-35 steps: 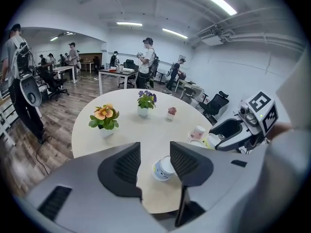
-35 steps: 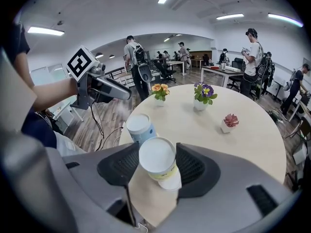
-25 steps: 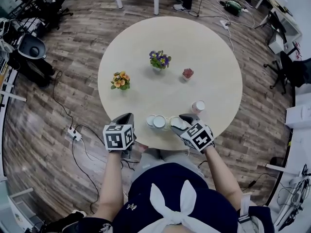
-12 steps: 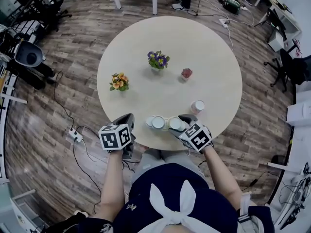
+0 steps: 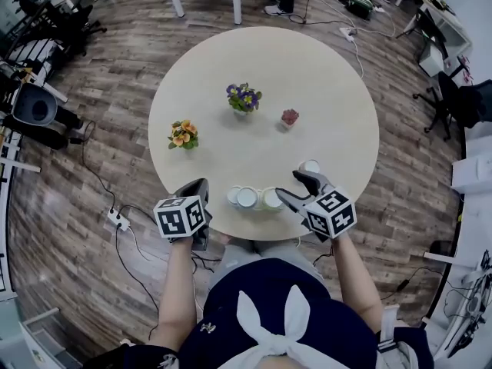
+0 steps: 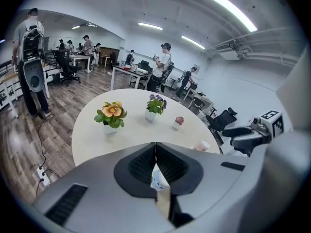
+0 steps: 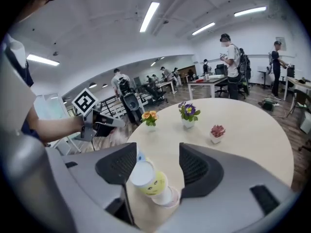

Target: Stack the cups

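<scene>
My right tool [image 5: 294, 187] has backed off to the right of the cup row [image 5: 250, 198] at the counter's [image 5: 323, 91] near edge. It's angled back toward the row, jaws closing, with the cup row framed between them but untouched. Left tool [image 5: 200, 187] is clenched tight, just left of the row.

Round counter [image 5: 330, 91], 3 cups [image 5: 247, 197] in a row at near edge, 4th cup [image 5: 309, 167] beside right gripper [image 5: 290, 187], its empty jaws closing, left gripper [image 5: 198, 187] closed, 3 plants [image 5: 244, 97] beyond.

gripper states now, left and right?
Left gripper: shut, empty.
Right gripper: open, jaws closing; yellow cup shows between them, pads not on it.
</scene>
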Available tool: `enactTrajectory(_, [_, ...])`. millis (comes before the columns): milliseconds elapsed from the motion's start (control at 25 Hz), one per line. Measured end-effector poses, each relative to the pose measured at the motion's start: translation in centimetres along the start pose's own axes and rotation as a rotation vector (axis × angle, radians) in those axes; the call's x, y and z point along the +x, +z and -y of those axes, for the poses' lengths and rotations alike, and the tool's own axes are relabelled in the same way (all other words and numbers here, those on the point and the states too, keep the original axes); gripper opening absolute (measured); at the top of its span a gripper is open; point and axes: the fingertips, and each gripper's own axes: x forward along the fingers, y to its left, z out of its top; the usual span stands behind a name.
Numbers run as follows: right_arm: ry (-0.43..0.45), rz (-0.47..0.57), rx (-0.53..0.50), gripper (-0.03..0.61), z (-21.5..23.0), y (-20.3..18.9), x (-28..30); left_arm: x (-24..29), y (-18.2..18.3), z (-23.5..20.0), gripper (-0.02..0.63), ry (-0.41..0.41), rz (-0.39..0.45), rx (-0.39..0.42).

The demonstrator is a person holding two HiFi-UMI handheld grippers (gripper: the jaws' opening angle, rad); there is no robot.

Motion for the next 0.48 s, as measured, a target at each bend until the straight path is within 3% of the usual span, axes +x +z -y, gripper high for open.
enactTrajectory(240, [-0.181, 0.146, 0.050, 0.268, 5.6, 2.8, -3.6, 0.5, 1.0, 0.2, 0.021, -0.004, 0.012, 0.017])
enactTrajectory(480, [-0.315, 0.176, 0.075, 0.268, 9.9, 2.7, -6.5, 0.5, 2.1, 0.1, 0.021, -0.008, 0.039, 0.024])
